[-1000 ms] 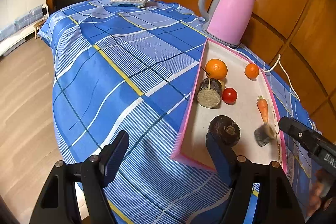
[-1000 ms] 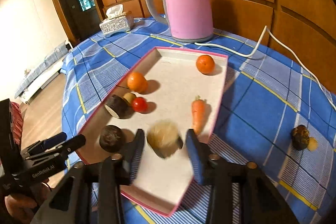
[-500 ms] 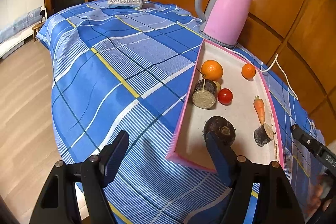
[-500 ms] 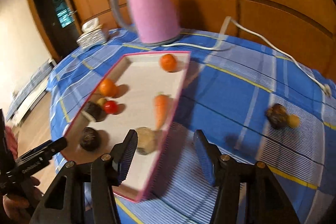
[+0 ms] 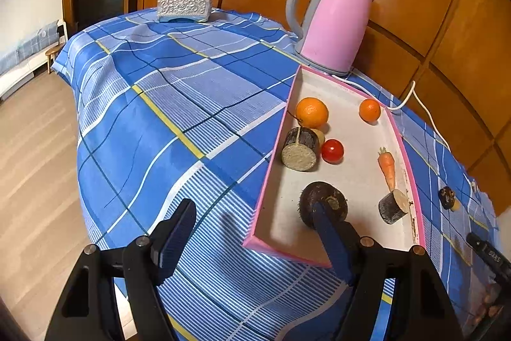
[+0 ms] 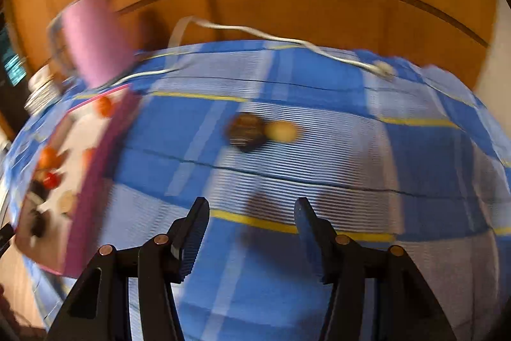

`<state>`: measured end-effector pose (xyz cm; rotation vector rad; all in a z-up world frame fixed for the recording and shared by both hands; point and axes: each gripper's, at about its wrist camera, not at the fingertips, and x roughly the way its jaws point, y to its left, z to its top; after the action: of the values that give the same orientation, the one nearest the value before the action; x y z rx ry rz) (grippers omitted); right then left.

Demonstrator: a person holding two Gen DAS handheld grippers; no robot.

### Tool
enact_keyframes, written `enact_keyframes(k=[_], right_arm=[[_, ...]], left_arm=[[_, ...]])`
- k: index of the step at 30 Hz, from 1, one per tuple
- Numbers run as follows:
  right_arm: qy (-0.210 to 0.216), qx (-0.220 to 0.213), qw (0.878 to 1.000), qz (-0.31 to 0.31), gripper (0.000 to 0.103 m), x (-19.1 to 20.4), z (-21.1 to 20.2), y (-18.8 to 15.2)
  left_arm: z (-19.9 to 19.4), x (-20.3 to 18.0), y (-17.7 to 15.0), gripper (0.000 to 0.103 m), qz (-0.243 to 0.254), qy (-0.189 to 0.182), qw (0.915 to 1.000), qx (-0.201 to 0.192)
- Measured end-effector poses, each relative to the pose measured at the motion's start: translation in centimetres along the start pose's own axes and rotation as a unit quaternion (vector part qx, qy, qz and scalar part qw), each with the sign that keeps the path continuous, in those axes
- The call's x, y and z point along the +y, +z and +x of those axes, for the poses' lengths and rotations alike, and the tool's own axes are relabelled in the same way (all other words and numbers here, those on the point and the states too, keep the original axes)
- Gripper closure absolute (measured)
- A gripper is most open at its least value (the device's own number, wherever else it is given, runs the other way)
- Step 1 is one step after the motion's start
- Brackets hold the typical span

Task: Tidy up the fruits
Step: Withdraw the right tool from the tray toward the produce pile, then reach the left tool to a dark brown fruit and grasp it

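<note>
Your right claw gapes wide and empty above the blue counter — a dark fruit and a small yellow one lie ahead, touching. Your left claw is wide too, beside the pink tray of fruit.

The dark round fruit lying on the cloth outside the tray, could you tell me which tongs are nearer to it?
Right. The right tongs face the dark round fruit directly; the left tongs hover at the tray's near end, the fruit far to their right.

Plaid-clothed table, pink tray, kettle, tissue box
</note>
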<state>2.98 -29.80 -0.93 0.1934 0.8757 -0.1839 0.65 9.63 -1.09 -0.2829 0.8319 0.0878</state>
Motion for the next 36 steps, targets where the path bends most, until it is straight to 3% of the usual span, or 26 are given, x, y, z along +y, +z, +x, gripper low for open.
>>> enact_keyframes(k=[5, 12, 15, 26, 36], right_arm=[[-0.073, -0.009, 0.994, 0.077, 0.047, -6.1, -0.6, -0.4], [-0.186, -0.007, 0.973, 0.134, 0.047, -11.4, -0.2, -2.2], [-0.193, 0.002, 0.970, 0.148, 0.046, -12.5, 0.6, -3.1], [-0.196, -0.030, 0.969, 0.147, 0.041, -12.2, 0.8, -3.9], [-0.196, -0.035, 0.969, 0.147, 0.040, -12.0, 0.8, -4.1]], left_arm=[[0.0, -0.7, 0.1, 0.027, 0.015, -0.005, 0.9999, -0.002], [-0.5, -2.9, 0.8, 0.027, 0.050, -0.028, 0.9983, -0.011], [-0.7, -4.2, 1.2, 0.027, 0.067, -0.040, 0.9968, -0.013], [0.1, -10.2, 0.9, 0.027, 0.146, -0.072, 0.9866, 0.003], [0.8, -12.8, 0.4, 0.027, 0.183, -0.084, 0.9794, 0.016]])
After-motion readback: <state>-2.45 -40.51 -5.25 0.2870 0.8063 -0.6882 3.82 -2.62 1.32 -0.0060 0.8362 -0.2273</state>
